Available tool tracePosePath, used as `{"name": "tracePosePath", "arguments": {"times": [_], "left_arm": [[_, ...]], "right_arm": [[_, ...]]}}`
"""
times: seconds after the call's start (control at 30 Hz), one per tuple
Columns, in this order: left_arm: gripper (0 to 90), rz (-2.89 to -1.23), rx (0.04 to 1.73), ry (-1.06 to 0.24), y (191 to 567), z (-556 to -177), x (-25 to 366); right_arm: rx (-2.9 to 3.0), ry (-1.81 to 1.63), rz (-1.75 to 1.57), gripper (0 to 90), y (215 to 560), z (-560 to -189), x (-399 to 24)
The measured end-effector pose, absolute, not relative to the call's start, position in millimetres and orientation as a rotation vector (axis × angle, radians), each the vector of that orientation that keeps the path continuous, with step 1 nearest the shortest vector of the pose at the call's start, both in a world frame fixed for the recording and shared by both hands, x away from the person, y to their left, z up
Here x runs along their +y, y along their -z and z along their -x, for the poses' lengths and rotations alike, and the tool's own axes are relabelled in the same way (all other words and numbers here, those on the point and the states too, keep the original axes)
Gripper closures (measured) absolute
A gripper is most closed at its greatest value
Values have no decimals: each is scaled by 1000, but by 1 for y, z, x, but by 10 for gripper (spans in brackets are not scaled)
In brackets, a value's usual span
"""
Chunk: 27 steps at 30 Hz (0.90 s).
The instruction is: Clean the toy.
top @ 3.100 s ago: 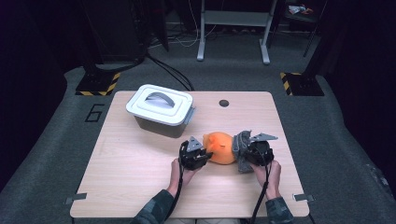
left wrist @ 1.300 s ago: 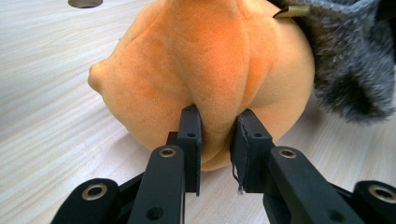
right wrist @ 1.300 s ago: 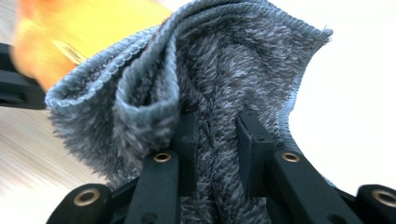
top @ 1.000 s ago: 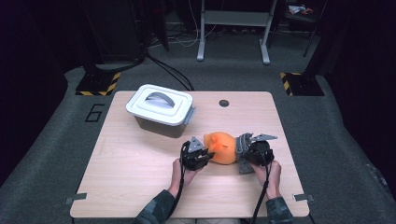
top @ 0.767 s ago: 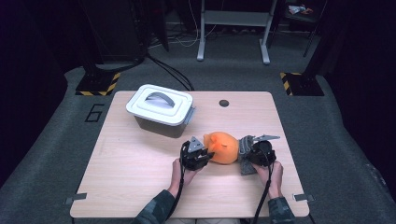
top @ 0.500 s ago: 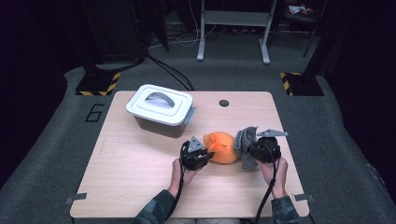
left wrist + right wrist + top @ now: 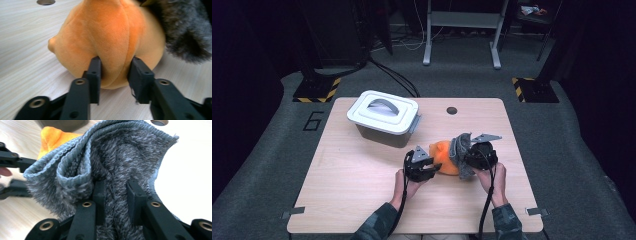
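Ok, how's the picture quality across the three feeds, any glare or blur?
High view: soft, room dark around the lit table. Left gripper view: orange plush fairly sharp, grey cloth at the edge blurred. Right gripper view: tabletop on the right washed out to white, cloth in the tool crisp.

Grey carpet floor [image 7: 272, 165] surrounds the wooden bench [image 7: 347, 200]; a metal stand [image 7: 462, 30], perhaps a frame's legs, stands at upper centre in darkness.

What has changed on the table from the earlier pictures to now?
The right gripper, shut on the grey cloth, lifted it slightly. The left gripper jaws have just been opening, the orange plush toy still pinched between them. The lidded box stayed put.
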<state>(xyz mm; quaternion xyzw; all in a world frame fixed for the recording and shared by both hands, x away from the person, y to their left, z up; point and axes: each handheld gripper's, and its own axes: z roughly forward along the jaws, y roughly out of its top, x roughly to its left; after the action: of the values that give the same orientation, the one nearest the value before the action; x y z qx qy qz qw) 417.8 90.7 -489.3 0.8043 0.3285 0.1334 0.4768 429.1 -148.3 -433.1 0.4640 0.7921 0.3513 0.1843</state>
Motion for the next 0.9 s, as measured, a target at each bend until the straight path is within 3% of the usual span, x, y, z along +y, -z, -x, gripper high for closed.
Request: {"name": "tracePosePath", "arguments": {"times": [0.2,0.33,0.67,0.9], "left_arm": [[457,-2004,801,-352,494,-422,90],[426,-2014,759,-398,495,-424,87],[773,-2029,722,-463,498,-423,81],[818,-1969,772,-392,490,-418,84]], "right_arm": [[2219,-974,-1313,719,433,-436,-151],[2218,-961,-1314,719,433,-440,-150],[2191,-1027,-1307,718,436,-438,-158],[2141,-1073,-1300,718,423,-424,-161]]}}
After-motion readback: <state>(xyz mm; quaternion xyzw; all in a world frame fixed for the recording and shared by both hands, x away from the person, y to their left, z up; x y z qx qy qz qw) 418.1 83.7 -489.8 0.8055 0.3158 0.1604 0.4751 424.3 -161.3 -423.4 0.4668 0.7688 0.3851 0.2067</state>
